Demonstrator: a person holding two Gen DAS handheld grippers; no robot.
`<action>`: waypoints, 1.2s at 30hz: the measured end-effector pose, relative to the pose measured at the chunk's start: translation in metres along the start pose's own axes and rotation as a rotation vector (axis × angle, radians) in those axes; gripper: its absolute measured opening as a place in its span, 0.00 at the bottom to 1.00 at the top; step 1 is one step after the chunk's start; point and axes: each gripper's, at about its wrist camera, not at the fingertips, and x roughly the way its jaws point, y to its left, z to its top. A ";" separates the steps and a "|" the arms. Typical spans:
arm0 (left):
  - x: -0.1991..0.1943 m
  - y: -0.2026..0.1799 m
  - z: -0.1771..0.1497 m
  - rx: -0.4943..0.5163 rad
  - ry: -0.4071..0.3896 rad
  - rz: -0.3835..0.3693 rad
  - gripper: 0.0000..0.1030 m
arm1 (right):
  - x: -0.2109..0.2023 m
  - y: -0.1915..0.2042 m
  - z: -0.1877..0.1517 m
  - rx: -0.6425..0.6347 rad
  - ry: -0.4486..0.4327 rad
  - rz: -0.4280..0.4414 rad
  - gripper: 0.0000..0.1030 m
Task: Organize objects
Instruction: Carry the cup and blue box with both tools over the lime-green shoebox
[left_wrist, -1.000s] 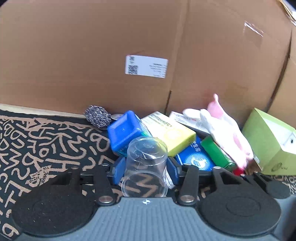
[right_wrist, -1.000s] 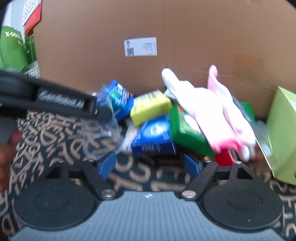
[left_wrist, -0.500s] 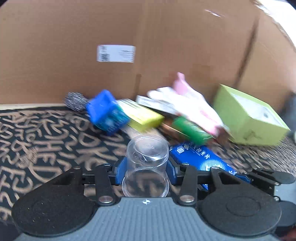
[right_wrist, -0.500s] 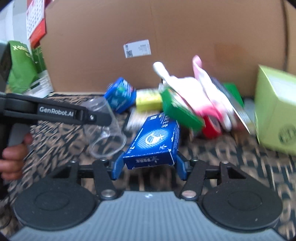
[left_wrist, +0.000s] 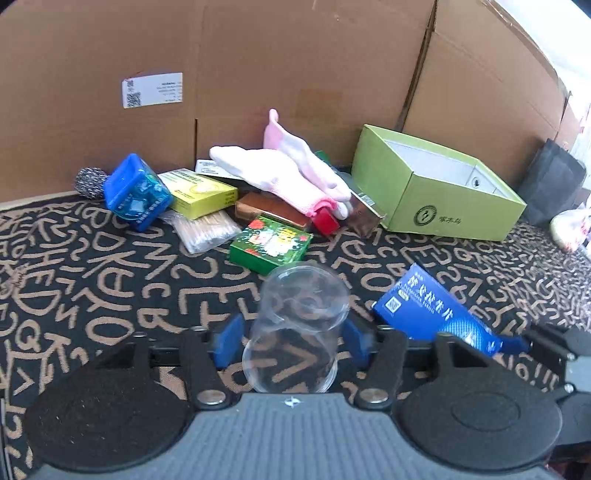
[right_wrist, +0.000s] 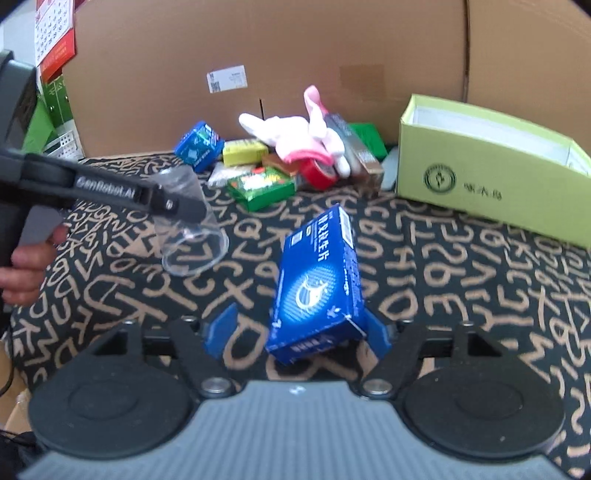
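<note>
Your left tongs (left_wrist: 291, 343) have just been opening; the clear plastic cup (left_wrist: 297, 328) sits between the blue pads (left_wrist: 227, 341) with a visible gap on each side, so no grip. Your right tongs (right_wrist: 295, 330) have just been opening too; the blue box (right_wrist: 317, 288) leans between the pads, touching the right one only, gap on the left. In the right wrist view, the cup is at 10 o'clock from the blue box. Open green carton (right_wrist: 491, 162) at 2 o'clock on the patterned surface (right_wrist: 461, 280); clutter pile with the pink glove (left_wrist: 295, 170) at 12 against the cardboard wall (left_wrist: 258, 66).
</note>
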 end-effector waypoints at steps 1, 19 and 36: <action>-0.001 0.001 -0.001 0.000 -0.006 0.019 0.70 | 0.004 0.002 0.001 -0.008 0.001 -0.009 0.78; 0.020 -0.011 0.003 0.052 0.039 -0.035 0.47 | 0.041 -0.012 0.010 0.041 0.003 -0.078 0.53; 0.004 -0.099 0.116 0.237 -0.176 -0.197 0.46 | -0.033 -0.104 0.054 0.188 -0.258 -0.141 0.53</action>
